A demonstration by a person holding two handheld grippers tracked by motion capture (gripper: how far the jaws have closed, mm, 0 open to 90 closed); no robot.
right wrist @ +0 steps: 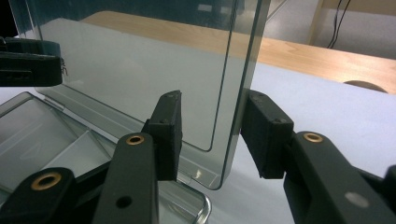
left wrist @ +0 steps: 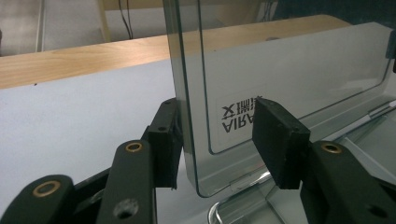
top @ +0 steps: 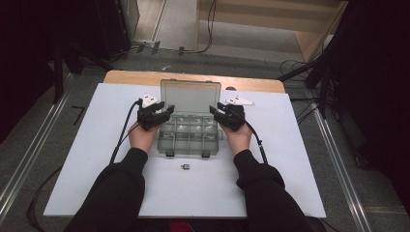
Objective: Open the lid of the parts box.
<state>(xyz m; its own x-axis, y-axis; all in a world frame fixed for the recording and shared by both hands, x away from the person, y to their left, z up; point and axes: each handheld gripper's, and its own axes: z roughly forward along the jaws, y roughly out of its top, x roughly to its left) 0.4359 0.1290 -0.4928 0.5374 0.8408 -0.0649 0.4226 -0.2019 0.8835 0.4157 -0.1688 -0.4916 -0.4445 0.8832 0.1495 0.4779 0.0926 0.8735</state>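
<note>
Straddling the raised lid (top: 190,96) of a clear plastic compartment box (top: 188,137), you are keeping one gripper at each of its side edges. Your left gripper (top: 155,115) is sitting at the lid's left edge; in the left gripper view its jaws are standing partly apart on either side of that upright edge (left wrist: 187,116), the left pad (left wrist: 167,140) lying very close against the outer face and the right pad (left wrist: 278,142) standing clear of the inner face, so nothing is being squeezed. Your right gripper (top: 226,116) is mirroring this at the lid's right edge; in the right gripper view the lid's edge (right wrist: 238,102) is rising between two pads (right wrist: 166,135) that are set moderately wide, each with a gap to the plastic.

The box is lying open near the middle of the white sheet (top: 87,159) that is covering the wooden table (top: 130,76), its lid standing almost upright at the far side and its divided tray facing you. A small dark part (top: 185,166) is resting on the sheet just in front of the box, between your forearms.
</note>
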